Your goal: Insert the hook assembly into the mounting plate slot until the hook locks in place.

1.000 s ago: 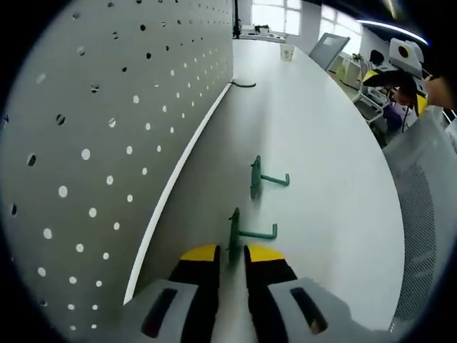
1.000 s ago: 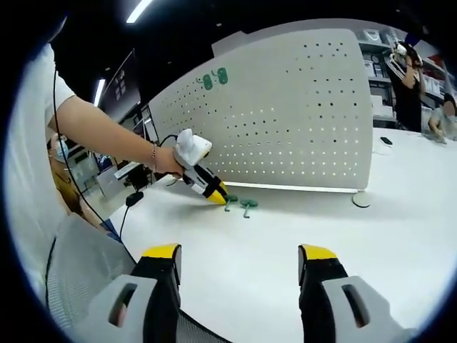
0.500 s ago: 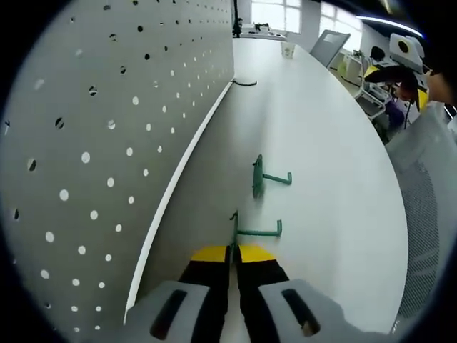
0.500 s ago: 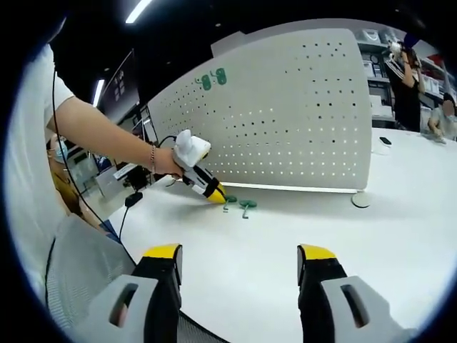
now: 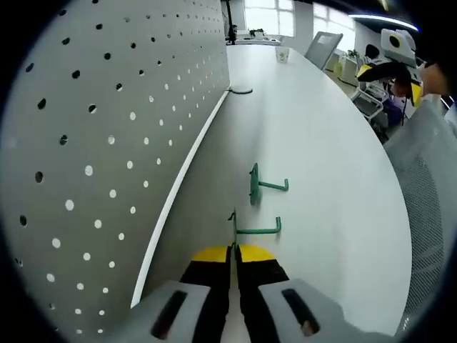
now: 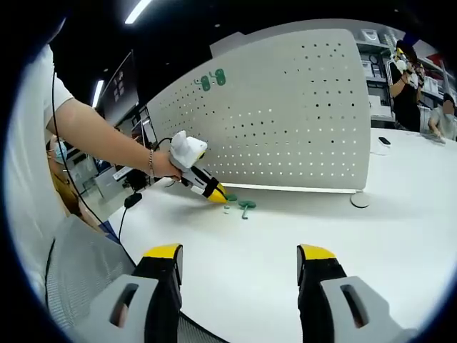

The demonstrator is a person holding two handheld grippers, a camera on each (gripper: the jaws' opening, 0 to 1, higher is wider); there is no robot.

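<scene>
While the white tabletop (image 5: 321,157) carries two green hooks beside the perforated board, the job looks to be only at its gripping stage. Low in the centre of the left gripper view, the left gripper (image 5: 233,251) has its yellow-tipped jaws pressed together on the thin backplate of the nearer hook (image 5: 246,230), whose arm points toward the right of the frame. It cannot be told from this view whether that hook rests on the surface or hangs just above it. A second hook (image 5: 258,186) stands a little further up the frame, apart from the first and untouched.

Filling the left of that view, the pegboard (image 5: 107,143) rises upright from the tabletop, its rows of holes all bare near the gripper. In the right gripper view two more green pieces, the mounted hooks (image 6: 212,80), sit near the board's upper left corner.

At the bottom of the right gripper view, the right gripper (image 6: 239,261) hangs with jaws spread wide and nothing between them, well back from the board. To the left of centre there, a person's hand (image 6: 163,163) holds the left gripper down at the foot of the board.

So one hook is pinched; lifting it, lining its backplate up with the holes and pushing until it locks are all left to do.
</scene>
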